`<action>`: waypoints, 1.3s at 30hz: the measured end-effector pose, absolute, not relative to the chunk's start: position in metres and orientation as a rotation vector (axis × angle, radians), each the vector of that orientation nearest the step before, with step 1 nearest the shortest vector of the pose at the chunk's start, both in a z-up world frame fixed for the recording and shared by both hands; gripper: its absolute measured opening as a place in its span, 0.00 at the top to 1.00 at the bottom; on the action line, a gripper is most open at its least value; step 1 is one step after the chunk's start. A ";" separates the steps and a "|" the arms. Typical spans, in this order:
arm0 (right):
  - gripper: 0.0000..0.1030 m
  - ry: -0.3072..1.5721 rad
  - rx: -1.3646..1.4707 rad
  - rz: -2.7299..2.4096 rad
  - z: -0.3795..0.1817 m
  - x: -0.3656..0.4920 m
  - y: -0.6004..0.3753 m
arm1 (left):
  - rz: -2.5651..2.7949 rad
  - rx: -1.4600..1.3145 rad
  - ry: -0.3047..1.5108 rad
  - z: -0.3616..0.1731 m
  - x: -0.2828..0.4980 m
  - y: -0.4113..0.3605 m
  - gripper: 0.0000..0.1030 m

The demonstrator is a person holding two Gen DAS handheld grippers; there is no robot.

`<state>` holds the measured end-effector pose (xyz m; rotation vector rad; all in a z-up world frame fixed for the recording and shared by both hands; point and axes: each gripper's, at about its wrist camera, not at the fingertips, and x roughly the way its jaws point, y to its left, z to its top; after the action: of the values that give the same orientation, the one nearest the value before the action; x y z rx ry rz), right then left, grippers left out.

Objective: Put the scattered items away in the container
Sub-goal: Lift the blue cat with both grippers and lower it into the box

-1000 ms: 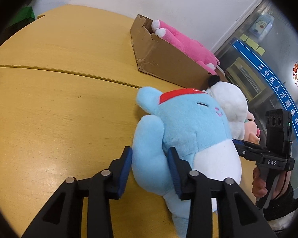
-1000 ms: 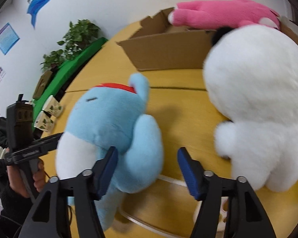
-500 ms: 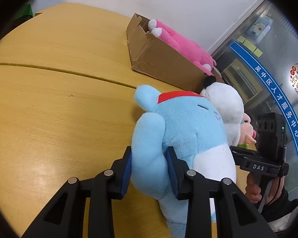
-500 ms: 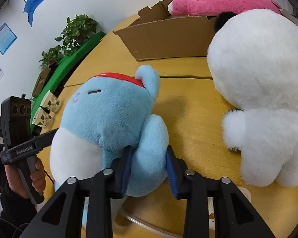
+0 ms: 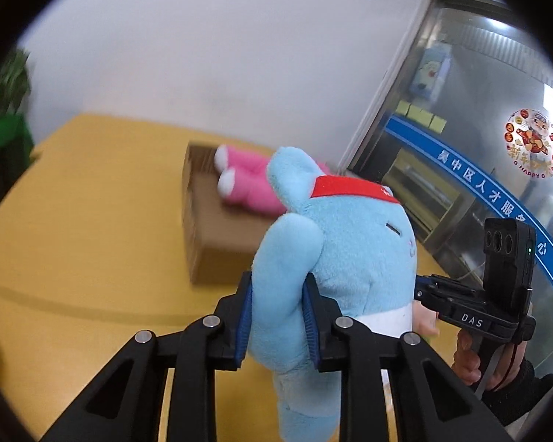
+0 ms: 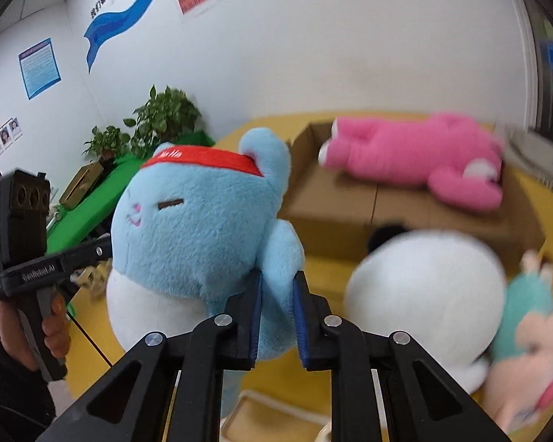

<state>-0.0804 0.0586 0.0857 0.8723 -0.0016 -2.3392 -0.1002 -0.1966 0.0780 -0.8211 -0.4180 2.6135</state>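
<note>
A blue plush toy (image 5: 343, 250) with a red headband and white belly hangs in the air between both grippers. My left gripper (image 5: 276, 316) is shut on one of its arms. My right gripper (image 6: 276, 302) is shut on its other arm; the blue plush (image 6: 195, 235) fills the left of the right wrist view. The cardboard box (image 5: 210, 243) stands on the yellow table beyond, with a pink plush (image 5: 247, 184) lying in it. The box (image 6: 335, 217) and pink plush (image 6: 424, 158) also show in the right wrist view.
A white plush (image 6: 424, 294) lies on the yellow table (image 5: 73, 221) in front of the box. A teal and pink plush (image 6: 527, 324) lies to its right. Potted plants (image 6: 158, 121) and a green bench stand by the wall. A glass door (image 5: 479, 129) is at right.
Both grippers closed on the blue plush's arms and lifted it off the table. It now hangs higher and nearer the box; the views tilted up toward the wall.
</note>
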 end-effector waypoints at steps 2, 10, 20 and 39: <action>0.83 0.015 0.814 -2.379 0.108 -0.104 0.057 | 2.627 -0.775 -0.383 0.095 -0.128 -0.197 0.77; 0.83 0.126 0.834 -2.472 0.134 -0.215 0.046 | 2.646 -0.850 -0.304 0.102 -0.270 -0.193 0.77; 0.83 0.140 1.146 -2.350 0.051 -0.320 0.028 | 2.621 -1.191 -0.253 0.011 -0.358 -0.187 0.77; 0.80 0.174 1.361 -2.163 0.005 -0.346 0.006 | 2.630 -1.457 0.123 -0.013 -0.369 -0.168 0.79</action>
<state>-0.3464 0.0061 0.0046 1.3608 0.1743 -2.1633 -0.3691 -0.1679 -0.0133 -1.4572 0.1234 2.6297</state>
